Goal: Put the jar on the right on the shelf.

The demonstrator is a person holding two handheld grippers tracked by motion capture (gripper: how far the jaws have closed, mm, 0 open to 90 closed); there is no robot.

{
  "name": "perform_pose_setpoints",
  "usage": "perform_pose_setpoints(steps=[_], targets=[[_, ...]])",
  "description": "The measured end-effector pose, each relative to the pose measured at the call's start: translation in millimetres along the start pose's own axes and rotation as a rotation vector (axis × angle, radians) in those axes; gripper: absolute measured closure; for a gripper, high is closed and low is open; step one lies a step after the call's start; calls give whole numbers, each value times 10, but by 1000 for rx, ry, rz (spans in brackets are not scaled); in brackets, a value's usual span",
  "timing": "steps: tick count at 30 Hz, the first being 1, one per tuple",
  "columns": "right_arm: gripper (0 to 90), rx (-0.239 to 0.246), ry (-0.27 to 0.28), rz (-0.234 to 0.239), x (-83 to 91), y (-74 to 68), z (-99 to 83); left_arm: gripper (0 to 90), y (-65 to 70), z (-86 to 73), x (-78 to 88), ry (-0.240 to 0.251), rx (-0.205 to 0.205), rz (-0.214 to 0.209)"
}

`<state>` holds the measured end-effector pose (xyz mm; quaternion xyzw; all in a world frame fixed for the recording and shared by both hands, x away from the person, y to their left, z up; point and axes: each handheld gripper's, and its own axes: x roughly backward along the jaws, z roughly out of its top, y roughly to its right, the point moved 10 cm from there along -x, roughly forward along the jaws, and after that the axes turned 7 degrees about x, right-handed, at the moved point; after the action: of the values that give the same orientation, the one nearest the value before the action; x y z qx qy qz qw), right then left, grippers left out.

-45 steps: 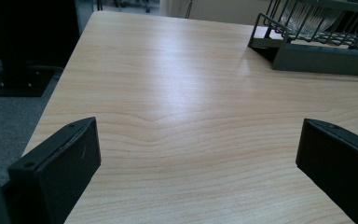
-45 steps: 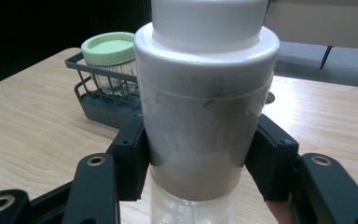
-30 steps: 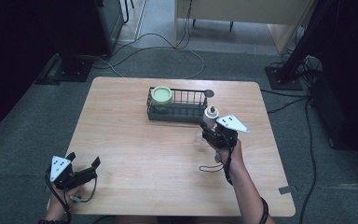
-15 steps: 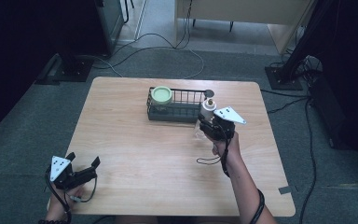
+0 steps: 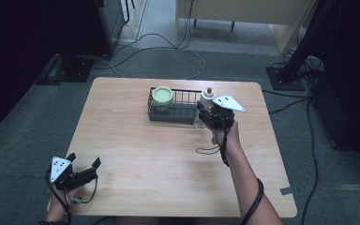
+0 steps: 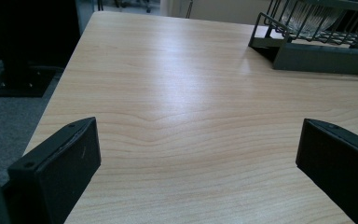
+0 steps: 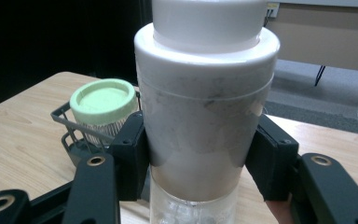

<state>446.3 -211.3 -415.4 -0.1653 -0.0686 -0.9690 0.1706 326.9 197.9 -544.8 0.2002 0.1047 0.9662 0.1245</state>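
**Two grippers, one holding a bottle by the basket**

Two grippers are over a wooden table (image 5: 136, 140). The right gripper (image 5: 209, 114) is near the far edge, at the right end of a black wire basket (image 5: 176, 110), and its jaws pinch a bottle (image 5: 207, 97) between them. In the right gripper view the bottle (image 7: 205, 116) stands upright: a white upper body with a wide white collar, smudged grey lower down, and a clear base below the pads (image 7: 130, 154). The pads press on both sides of the white body just above the clear part. From the high view the bottle's brownish top sits just above the gripper's grey plate, and its clear base shows just beside the basket's right end; whether it touches the table or the basket I cannot tell.

Inside the basket, at its left end, stands a jar (image 5: 162, 96) with a pale green lid. The right gripper view shows the same jar (image 7: 103, 105) upright behind the basket's wire wall (image 7: 70, 128), well to the left of the held bottle.

The left gripper (image 5: 83, 171) lies near the table's near-left corner, well apart from the basket, with the person's hand (image 5: 65, 197) behind it at the edge. Its jaws are spread wide with nothing but bare wood between them, as the left gripper view shows; the basket's corner (image 6: 279, 51) appears there at the far right.

A dark cable (image 5: 215, 147) loops from the right gripper onto the table beside the person's forearm.
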Motion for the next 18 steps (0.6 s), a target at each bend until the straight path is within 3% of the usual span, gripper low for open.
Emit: perform_pose_setpoints(steps=[18], targets=[[456,6,26,-4,-64,72,373,0,3,-1,-1,-1,0,-2]])
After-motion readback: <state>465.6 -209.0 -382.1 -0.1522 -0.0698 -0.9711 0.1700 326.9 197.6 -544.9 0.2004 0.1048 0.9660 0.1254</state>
